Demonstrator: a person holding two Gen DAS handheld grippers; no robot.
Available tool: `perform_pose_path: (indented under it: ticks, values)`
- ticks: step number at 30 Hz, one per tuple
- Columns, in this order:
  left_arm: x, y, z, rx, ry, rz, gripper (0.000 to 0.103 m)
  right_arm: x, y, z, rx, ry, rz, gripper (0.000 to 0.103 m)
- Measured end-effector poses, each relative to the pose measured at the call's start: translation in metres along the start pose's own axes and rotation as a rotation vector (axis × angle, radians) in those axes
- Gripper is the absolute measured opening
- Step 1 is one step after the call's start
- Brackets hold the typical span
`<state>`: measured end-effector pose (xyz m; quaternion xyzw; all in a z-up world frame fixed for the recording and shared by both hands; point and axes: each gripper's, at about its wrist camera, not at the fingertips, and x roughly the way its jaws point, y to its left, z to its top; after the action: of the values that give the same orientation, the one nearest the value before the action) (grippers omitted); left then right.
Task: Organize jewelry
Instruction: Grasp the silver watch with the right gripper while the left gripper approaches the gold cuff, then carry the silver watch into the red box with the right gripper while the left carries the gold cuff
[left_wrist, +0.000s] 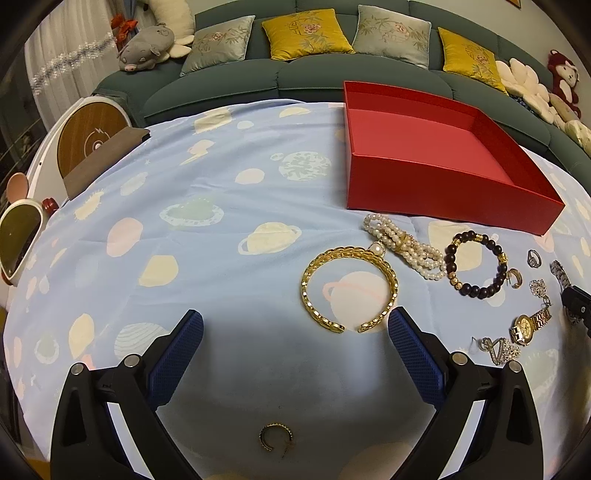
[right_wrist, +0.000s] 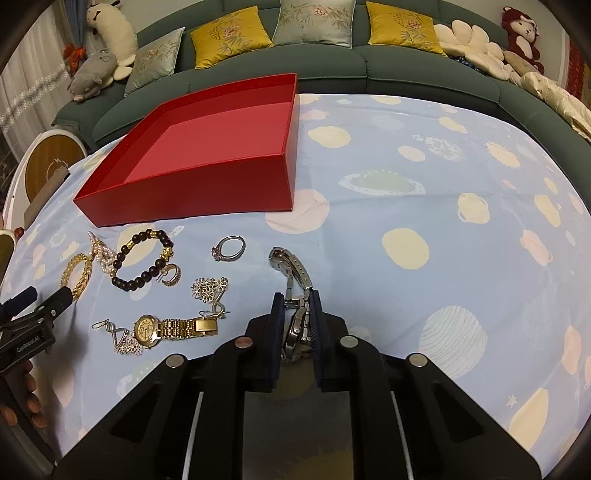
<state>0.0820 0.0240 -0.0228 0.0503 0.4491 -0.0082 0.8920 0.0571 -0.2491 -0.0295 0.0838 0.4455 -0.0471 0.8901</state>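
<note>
An empty red box (left_wrist: 424, 147) (right_wrist: 207, 158) sits on the blue planet-print cloth. In front of it lie a gold cuff bracelet (left_wrist: 349, 290), a pearl bracelet (left_wrist: 406, 247), a dark bead bracelet (left_wrist: 474, 264) (right_wrist: 144, 262), a silver ring (right_wrist: 229, 248), a gold watch (left_wrist: 530, 323) (right_wrist: 173, 328) and small earrings. My left gripper (left_wrist: 295, 325) is open and empty, just short of the gold cuff. A small gold ring (left_wrist: 276, 436) lies below it. My right gripper (right_wrist: 297, 306) is shut on a silver watch (right_wrist: 293, 291), whose band reaches forward on the cloth.
A green sofa (left_wrist: 295, 77) with yellow and grey cushions and plush toys runs behind the table. A round white and wood device (left_wrist: 88, 136) stands at the left edge. The left gripper's body shows at the left of the right wrist view (right_wrist: 33, 325).
</note>
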Motion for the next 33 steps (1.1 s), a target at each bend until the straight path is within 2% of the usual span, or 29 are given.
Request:
perform_pose_path:
  ticks: [8, 16, 19, 21, 23, 26, 33]
  values:
    - [0.009, 0.007, 0.006, -0.049, 0.009, -0.039, 0.098, -0.007, 0.0, -0.007, 0.006, 0.001, 0.035, 0.012]
    - [0.016, -0.013, 0.012, 0.003, 0.002, -0.052, 0.098, -0.008, -0.001, -0.007, 0.018, 0.005, 0.045, 0.012]
    - [0.024, -0.011, 0.011, -0.024, 0.017, -0.061, 0.098, -0.008, -0.001, -0.007, 0.017, 0.005, 0.043, 0.012]
    - [0.022, -0.011, 0.011, -0.023, 0.018, -0.068, 0.091, -0.008, -0.001, -0.007, 0.015, 0.005, 0.042, 0.012]
    - [0.018, -0.015, 0.012, 0.0, 0.012, -0.086, 0.072, -0.008, 0.0, -0.008, 0.014, 0.004, 0.043, 0.012]
    - [0.013, -0.018, 0.011, 0.012, 0.014, -0.109, 0.059, -0.01, 0.002, -0.007, 0.01, -0.002, 0.043, 0.012]
    - [0.0, -0.022, 0.009, 0.034, -0.006, -0.148, 0.056, -0.025, 0.01, -0.004, 0.003, -0.037, 0.059, 0.012]
